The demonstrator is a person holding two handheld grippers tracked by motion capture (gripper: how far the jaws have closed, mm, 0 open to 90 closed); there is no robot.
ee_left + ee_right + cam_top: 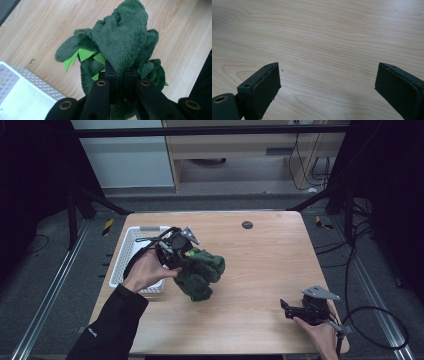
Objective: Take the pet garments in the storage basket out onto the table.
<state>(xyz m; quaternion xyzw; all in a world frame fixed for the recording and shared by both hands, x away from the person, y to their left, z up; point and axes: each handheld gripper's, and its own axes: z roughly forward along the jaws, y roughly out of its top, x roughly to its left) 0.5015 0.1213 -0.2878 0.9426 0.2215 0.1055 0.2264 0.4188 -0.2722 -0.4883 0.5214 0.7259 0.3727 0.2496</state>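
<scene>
Right gripper low, fingers wide | left gripper pinching green plush toy

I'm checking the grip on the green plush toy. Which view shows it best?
The left gripper view: the plush toy sits close up, its fabric pinched between the left gripper's jaws. The high view shows the toy small, beside the basket, with the grip hidden. The right gripper view shows bare table.

1. No readable txt, labels, brands or nos. in any view.
2. Small pale mark on the person's dark sleeve in high view – too small/blurred to read.
</scene>
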